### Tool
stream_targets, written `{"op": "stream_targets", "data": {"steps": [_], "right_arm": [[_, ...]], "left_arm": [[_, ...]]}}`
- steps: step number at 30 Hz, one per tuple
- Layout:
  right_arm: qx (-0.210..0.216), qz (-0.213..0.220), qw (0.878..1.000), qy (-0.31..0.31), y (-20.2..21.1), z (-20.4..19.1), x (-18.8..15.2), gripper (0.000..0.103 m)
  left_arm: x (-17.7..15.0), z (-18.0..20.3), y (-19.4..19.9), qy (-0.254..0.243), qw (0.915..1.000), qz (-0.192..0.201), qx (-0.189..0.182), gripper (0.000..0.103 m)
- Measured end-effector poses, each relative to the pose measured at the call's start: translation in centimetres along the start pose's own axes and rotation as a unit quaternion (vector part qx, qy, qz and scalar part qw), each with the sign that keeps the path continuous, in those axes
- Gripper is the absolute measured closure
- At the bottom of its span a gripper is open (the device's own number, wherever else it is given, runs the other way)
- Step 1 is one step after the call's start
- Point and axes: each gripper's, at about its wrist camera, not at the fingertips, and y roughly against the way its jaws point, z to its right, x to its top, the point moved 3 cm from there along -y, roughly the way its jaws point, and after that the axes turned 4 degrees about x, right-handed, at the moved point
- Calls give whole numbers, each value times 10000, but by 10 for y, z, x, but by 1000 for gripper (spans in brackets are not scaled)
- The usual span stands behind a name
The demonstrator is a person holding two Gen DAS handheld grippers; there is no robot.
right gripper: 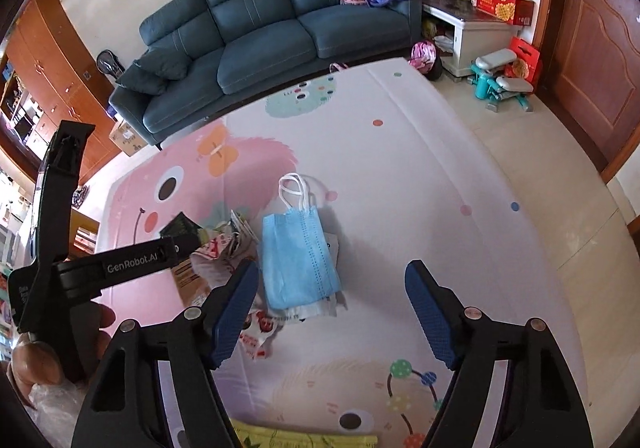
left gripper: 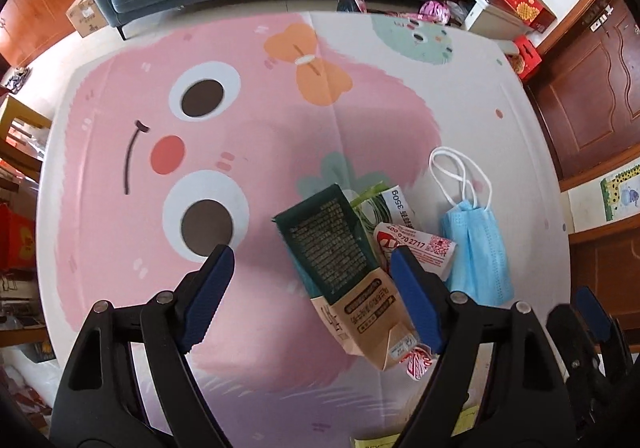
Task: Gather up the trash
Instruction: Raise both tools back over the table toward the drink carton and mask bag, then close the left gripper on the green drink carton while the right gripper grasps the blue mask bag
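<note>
Left claw (left gripper: pixel 312 272): spread wide, holding nothing; it hangs above the play mat, its right blue pad just over the carton's brown end.
Right claw (right gripper: pixel 332 288): also spread wide, with nothing between its pads; the face mask lies below and between them, nearer the left pad.
Carton (left gripper: pixel 340 268): green and brown, lying flat on the mat, its green end pointing away from the left claw.
Wrappers (left gripper: pixel 416 244): crumpled red-and-white packets, touching the carton's right side; a small red-and-white scrap (left gripper: pixel 418 362) sits at the carton's near corner.
Face mask (right gripper: pixel 298 260): blue, folded, white ear loops trailing towards the sofa; it rests partly on a pale wrapper, just right of the pile.
Play mat (left gripper: pixel 260 167): pink cartoon face, spread on the floor and carrying all the trash.
Sofa (right gripper: pixel 256 39): dark teal, along the mat's far edge.
Hand (right gripper: pixel 32 360): fingers wrapped round the left claw's handle, at the right view's left edge.
</note>
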Motion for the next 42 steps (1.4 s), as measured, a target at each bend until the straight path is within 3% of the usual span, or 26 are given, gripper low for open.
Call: {"op": "stream_targets", "data": {"steps": [16,18,20,23,25,27,29,31,42], "right_arm": [[59,-653,9968,455,-89,-13,3,27],[110,-718,9960,515,-96,-16,1,36],[164,-836,9949,547,-103,-19,-1,55],[207,-873,9946,532,-107,-19,-3,70],[274,-814,9949,522,-102,-20,-5,81],[333,-752,9955,478,-95,-20,-5,87],[333,-681,9962,432,-87,-18,-6,90],[400,-617,9968,299,-77,-15,-6,92],[807,-120,9957,-449,13,10,-17,94]], "left_arm": [[-22,-25,-7,-301,9992,-175,-211,24],[-28,-31,-7,-279,9990,-249,-260,24],[-32,-35,-7,-274,9987,-309,-293,24],[-37,-38,-7,-229,9982,-415,-370,24],[-42,-38,-6,-214,9977,-477,-424,27],[-46,-37,-3,-221,9972,-479,-527,40],[-49,-34,-1,-276,9965,-518,-596,64],[-52,-30,4,-337,9961,-531,-612,69],[-74,-30,76,-510,9950,124,-848,72]]}}
